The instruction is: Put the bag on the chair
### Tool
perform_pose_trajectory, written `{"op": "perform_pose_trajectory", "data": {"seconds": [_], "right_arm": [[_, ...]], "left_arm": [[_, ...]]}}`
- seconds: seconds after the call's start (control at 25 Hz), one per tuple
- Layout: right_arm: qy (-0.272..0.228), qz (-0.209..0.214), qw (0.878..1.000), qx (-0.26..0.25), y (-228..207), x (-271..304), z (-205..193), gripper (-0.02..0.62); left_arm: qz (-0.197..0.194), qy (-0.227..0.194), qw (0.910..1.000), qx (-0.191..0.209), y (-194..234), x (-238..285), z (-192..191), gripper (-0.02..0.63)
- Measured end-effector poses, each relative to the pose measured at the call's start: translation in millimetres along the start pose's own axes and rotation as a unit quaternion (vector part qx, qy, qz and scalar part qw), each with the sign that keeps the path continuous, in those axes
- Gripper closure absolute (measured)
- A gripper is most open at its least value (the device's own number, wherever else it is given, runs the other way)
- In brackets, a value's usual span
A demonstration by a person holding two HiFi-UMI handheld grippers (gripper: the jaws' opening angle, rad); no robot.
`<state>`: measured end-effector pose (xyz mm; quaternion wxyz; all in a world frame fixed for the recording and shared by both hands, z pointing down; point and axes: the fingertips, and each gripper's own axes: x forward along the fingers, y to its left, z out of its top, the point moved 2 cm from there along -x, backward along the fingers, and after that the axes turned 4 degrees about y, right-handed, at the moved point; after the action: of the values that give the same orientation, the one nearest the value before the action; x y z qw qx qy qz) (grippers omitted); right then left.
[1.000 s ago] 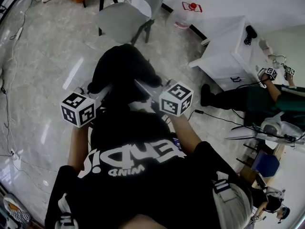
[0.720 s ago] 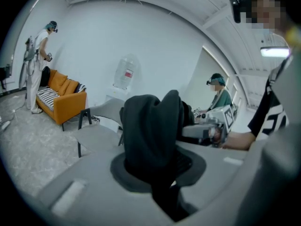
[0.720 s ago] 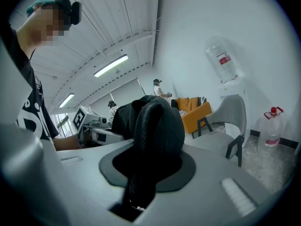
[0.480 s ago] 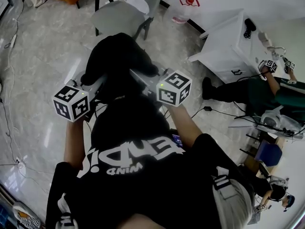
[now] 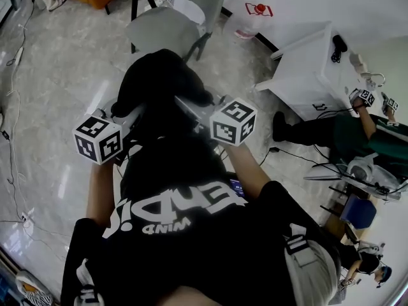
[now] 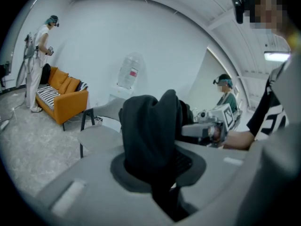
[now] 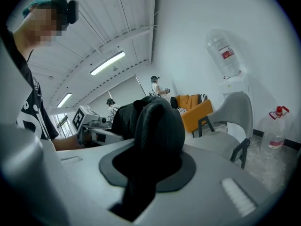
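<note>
Holding the black bag (image 5: 162,85) off the floor, my 2 grippers pinch narrow on its fabric: left gripper (image 5: 131,115) at one end, right gripper (image 5: 191,107) at the other. The bag's long axis runs across the front of the chair (image 5: 167,29). The chair's seat is bare, just ahead of both grippers, about equally near each, with open floor on both sides of the chair.

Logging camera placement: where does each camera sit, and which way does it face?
Head view: on the person's head, facing steeply down at the black bag; forearms and shirt show.
Left gripper view: on the left gripper, along jaws clamped on bag fabric; the right hand shows.
Right gripper view: on the right gripper, likewise clamped on the bag; left arm shows.
Shared: all three see the bag and grey chair.
</note>
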<state>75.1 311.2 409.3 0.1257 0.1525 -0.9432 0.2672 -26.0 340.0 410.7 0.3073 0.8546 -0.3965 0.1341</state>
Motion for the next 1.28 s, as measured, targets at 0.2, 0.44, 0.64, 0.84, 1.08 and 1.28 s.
{"op": "perform_pose_trajectory", "data": {"seconds": [0.2,0.44,0.64,0.84,1.08,1.28], "right_arm": [[0.0,0.004,1.0,0.0,-24,26,16,0.518],[0.004,0.01,1.0,-0.001,-53,58,48,0.519],[0.006,0.018,1.0,0.002,-84,79,79,0.52],[0.008,0.027,1.0,0.001,-111,96,110,0.518],[0.012,0.036,0.999,0.0,-142,115,142,0.518],[0.015,0.044,0.999,-0.004,-172,129,165,0.519]], "left_arm": [[0.001,0.0,1.0,-0.004,34,11,17,0.532],[0.005,-0.003,0.9999,-0.013,74,23,48,0.532],[0.013,-0.002,0.9998,-0.015,104,39,81,0.532],[0.021,-0.001,0.9996,-0.021,129,53,113,0.532],[0.029,-0.003,0.9993,-0.025,158,70,147,0.532],[0.031,-0.01,0.999,-0.032,181,89,171,0.532]]}}
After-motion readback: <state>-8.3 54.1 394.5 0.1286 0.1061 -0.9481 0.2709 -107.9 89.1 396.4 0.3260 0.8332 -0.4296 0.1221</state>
